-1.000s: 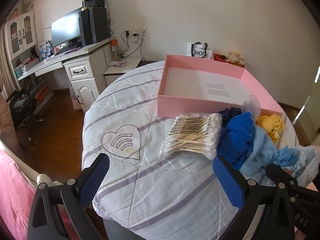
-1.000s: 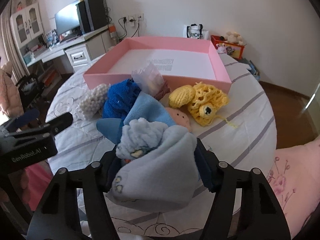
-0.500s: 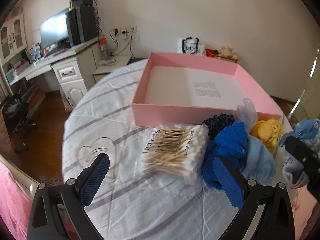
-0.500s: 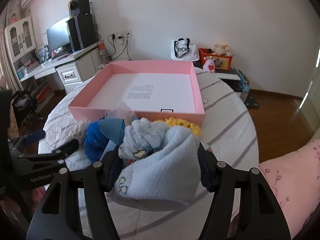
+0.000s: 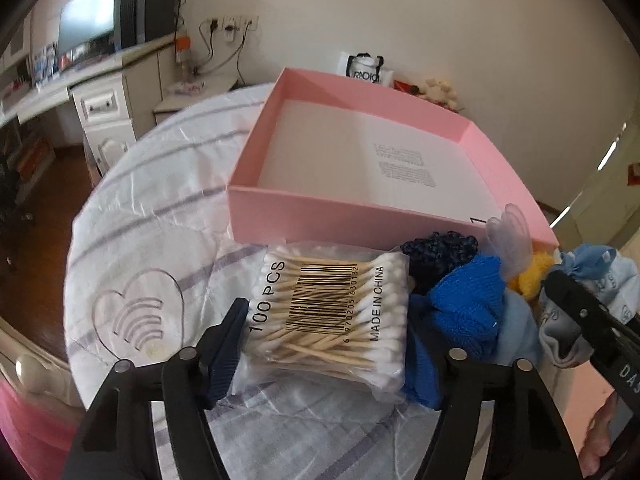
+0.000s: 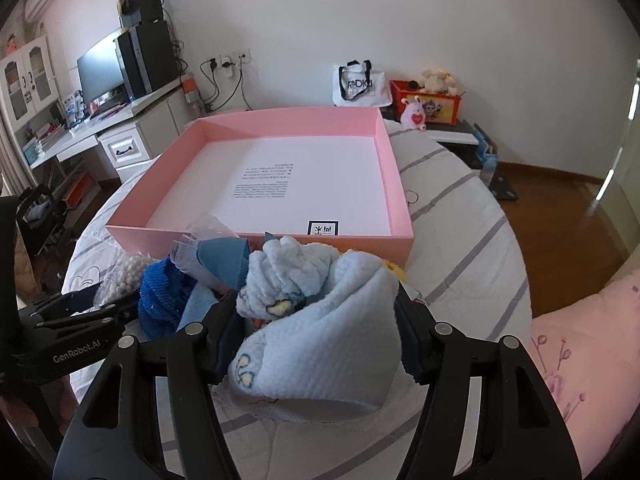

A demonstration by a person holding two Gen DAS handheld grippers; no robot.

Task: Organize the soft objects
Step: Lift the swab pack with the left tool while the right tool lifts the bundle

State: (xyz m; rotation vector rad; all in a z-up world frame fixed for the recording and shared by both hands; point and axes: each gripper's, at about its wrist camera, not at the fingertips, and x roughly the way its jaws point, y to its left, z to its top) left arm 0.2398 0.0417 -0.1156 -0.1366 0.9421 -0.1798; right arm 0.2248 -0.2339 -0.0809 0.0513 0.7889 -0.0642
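Right gripper [image 6: 316, 344] grasps a bundled pale-blue fleece cloth [image 6: 320, 356] just before the open pink cardboard box [image 6: 260, 236]. Left gripper [image 5: 328, 344] is closing around a clear bag of cotton swabs [image 5: 332, 312]; pad contact unclear. Risk: the slick bag slips, or the royal-blue knit [image 5: 468, 304] snags.

L hand-held gripper [image 5: 332, 344] closing; R [image 6: 316, 340] clamped.

Left gripper [image 5: 326, 354] moved in over the pack of cotton swabs [image 5: 330, 312]; its jaws, wide apart before, were closing around it. Right gripper [image 6: 316, 334] lifted the pale blue cloth bundle [image 6: 320, 344] toward the pink box [image 6: 400, 204].
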